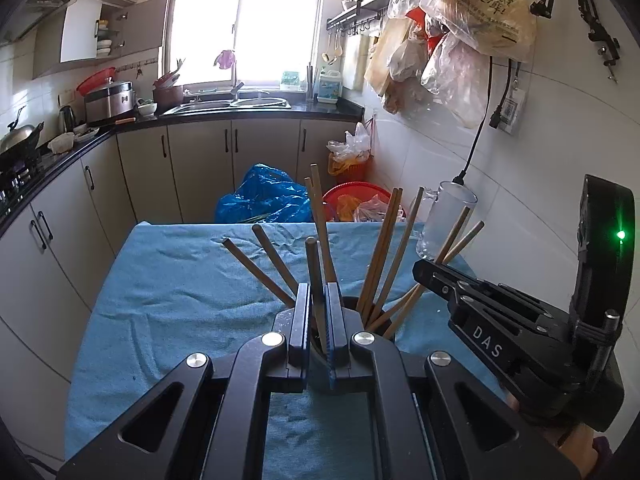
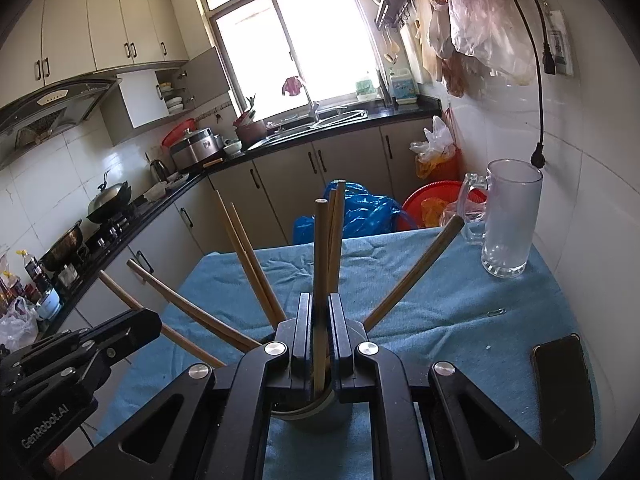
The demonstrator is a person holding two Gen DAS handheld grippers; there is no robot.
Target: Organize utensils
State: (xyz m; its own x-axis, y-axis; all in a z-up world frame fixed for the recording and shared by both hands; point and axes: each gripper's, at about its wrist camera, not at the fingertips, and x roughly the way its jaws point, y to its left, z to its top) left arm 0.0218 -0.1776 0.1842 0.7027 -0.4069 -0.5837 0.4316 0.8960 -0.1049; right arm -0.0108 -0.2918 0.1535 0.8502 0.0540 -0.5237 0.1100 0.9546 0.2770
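A dark round holder [image 1: 360, 308] stands on the blue cloth and holds several wooden chopsticks [image 1: 384, 248] fanned outward. My left gripper [image 1: 319, 292] is shut on one upright chopstick [image 1: 314, 264] over the holder. In the right wrist view the holder [image 2: 316, 404] sits just under my right gripper [image 2: 320, 304], which is shut on another upright chopstick [image 2: 320, 264]. More chopsticks [image 2: 248, 252] lean left and right. Each gripper body shows at the other view's edge.
The blue cloth [image 2: 440, 292] covers a small table. A glass mug [image 2: 508, 220] stands at the far right by the tiled wall. A phone [image 2: 564, 396] and a paper clip [image 2: 496, 312] lie on the right. Bags and a red basin [image 1: 360, 200] sit on the floor beyond.
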